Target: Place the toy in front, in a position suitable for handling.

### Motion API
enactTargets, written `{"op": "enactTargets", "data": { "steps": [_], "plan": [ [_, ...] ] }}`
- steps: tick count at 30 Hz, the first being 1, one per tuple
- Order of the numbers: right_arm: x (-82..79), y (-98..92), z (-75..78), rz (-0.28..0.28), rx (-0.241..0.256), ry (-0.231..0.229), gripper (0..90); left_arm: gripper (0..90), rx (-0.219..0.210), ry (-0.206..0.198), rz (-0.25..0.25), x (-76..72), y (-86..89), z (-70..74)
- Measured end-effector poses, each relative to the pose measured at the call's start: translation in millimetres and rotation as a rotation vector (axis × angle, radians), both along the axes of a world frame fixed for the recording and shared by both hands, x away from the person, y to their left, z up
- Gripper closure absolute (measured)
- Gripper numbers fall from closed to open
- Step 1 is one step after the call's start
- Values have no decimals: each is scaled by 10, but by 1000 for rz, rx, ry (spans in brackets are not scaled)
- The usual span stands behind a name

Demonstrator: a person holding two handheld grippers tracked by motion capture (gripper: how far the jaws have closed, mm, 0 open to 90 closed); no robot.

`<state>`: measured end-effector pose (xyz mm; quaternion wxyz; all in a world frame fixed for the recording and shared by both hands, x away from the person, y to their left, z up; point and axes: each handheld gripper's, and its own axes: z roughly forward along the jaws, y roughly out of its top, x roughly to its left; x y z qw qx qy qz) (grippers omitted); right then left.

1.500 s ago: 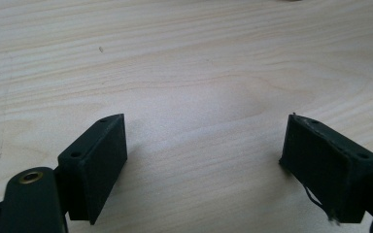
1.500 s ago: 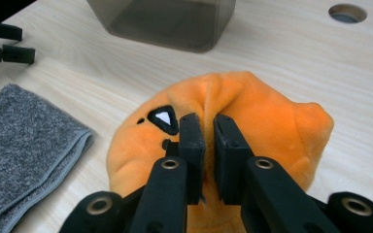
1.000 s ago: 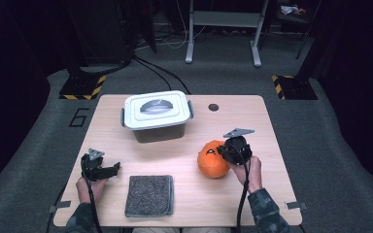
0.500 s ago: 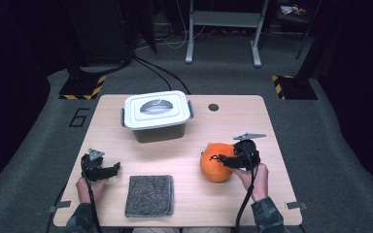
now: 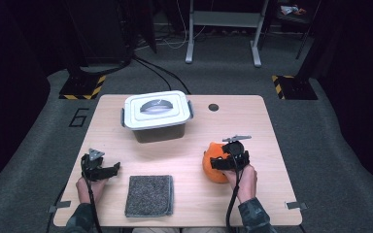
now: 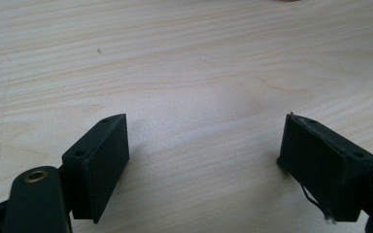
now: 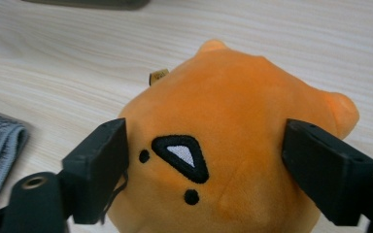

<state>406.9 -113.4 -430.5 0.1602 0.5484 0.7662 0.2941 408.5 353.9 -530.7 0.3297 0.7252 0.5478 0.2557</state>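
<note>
Two grippers, one busy: right gripper (image 7: 204,160) straddles orange plush toy (image 7: 233,145) at table's (image 5: 184,145) right side, jaws spread either side, not yet clamped, likely lining up grab. Left gripper (image 6: 204,160) idle, jaws apart, empty, keeping clear beside grey cloth (image 5: 149,195).

The high view is bright in the middle and very dark all around. Light falls from above onto the table (image 5: 184,145), and the floor at 9 o'clock and 3 o'clock fades to black. This picture is soft and a bit fuzzy, so small things look smudged. The white box (image 5: 157,115) shines pale on its lid.

The left gripper view is bright and clear. Soft grey shadows lie under the black jaws, at 7 o'clock and 5 o'clock.

In the right gripper view the orange plush toy (image 7: 233,145) looks sharp, while the wood at 12 o'clock is blurry.
</note>
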Motion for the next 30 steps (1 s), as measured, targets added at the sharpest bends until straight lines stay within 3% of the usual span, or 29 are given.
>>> {"op": "enactTargets", "data": {
  "steps": [6, 7, 9, 13, 16, 21, 30],
  "plan": [
    [-14, -89, -174, -20, 4, 49, 424, 179, 2, -1, 0, -1, -1, 0],
    [-14, -89, -174, -20, 4, 49, 424, 179, 2, -1, 0, -1, -1, 0],
    [-29, -109, -216, -5, 21, 57, 556, 179, 2, -1, 0, -1, -1, 0],
    [-58, -133, -227, 31, 12, 5, 678, 179, 2, -1, 1, -1, -2, 0],
    [-75, -148, -203, 48, 25, -14, 706, 179, 3, -1, 0, -1, 0, 1],
    [-75, -222, -61, 109, 65, -82, 725, 179, 3, -1, 0, 0, 0, 1],
    [203, -179, 170, 172, 26, -142, 718, 179, 3, -1, 0, -1, 0, 1]
  ]
}}
